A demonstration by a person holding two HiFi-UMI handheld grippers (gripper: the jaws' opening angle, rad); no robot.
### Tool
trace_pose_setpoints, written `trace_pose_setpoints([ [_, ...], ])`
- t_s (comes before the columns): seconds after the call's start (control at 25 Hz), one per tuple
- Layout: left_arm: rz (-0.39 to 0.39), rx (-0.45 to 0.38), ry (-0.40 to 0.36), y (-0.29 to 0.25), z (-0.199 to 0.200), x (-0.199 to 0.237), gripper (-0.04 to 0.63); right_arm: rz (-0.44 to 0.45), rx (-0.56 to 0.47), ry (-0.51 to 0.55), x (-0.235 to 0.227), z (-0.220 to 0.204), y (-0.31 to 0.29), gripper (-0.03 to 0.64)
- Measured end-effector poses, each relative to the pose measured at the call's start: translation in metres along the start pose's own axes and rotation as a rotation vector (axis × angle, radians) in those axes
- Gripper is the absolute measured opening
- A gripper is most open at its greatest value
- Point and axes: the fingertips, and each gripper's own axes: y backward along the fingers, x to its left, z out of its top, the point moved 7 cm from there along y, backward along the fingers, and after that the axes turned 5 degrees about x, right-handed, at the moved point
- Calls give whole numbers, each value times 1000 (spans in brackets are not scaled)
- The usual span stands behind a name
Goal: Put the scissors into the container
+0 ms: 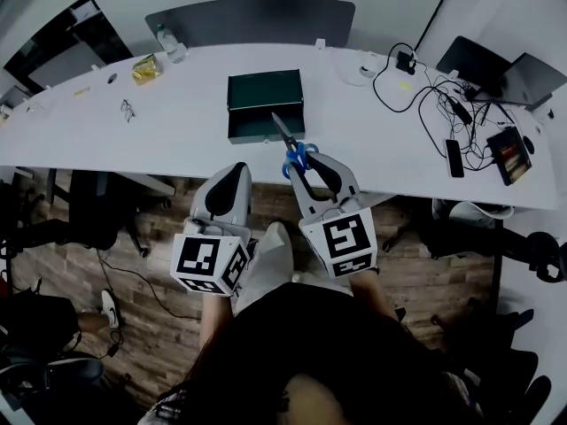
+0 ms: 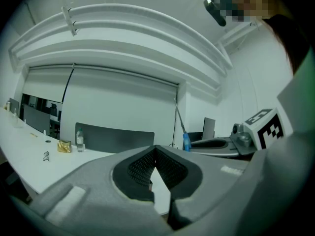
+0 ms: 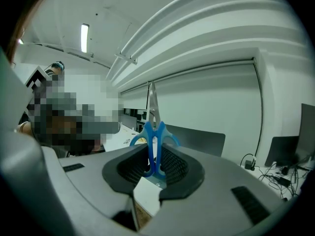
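Note:
The scissors (image 1: pixel 299 155) have blue handles and steel blades that point toward the dark green open container (image 1: pixel 264 104) on the white table (image 1: pixel 177 131). My right gripper (image 1: pixel 310 162) is shut on the handles and holds the scissors in the air just in front of the container's near wall. In the right gripper view the scissors (image 3: pixel 154 132) stand upright between the pads (image 3: pixel 173 165). My left gripper (image 1: pixel 232 173) hovers to the left at the table's front edge. Its jaws (image 2: pixel 155 149) are shut with nothing in them. The blue handle (image 2: pixel 186 140) also shows in the left gripper view.
A laptop (image 1: pixel 509 73), a phone (image 1: pixel 454 158), a dark device (image 1: pixel 508 153) and tangled cables (image 1: pixel 425 96) fill the table's right end. A bottle (image 1: pixel 170 44), a yellow packet (image 1: pixel 144 67) and glasses (image 1: pixel 128 109) lie at the left. A chair (image 1: pixel 252 20) stands behind the table.

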Motion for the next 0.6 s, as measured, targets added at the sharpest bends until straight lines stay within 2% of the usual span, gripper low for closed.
trace_pose_setpoints([
  [0.6, -26, -12, 28, -51, 11, 66, 11, -10, 79, 109, -16, 9, -77, 86],
])
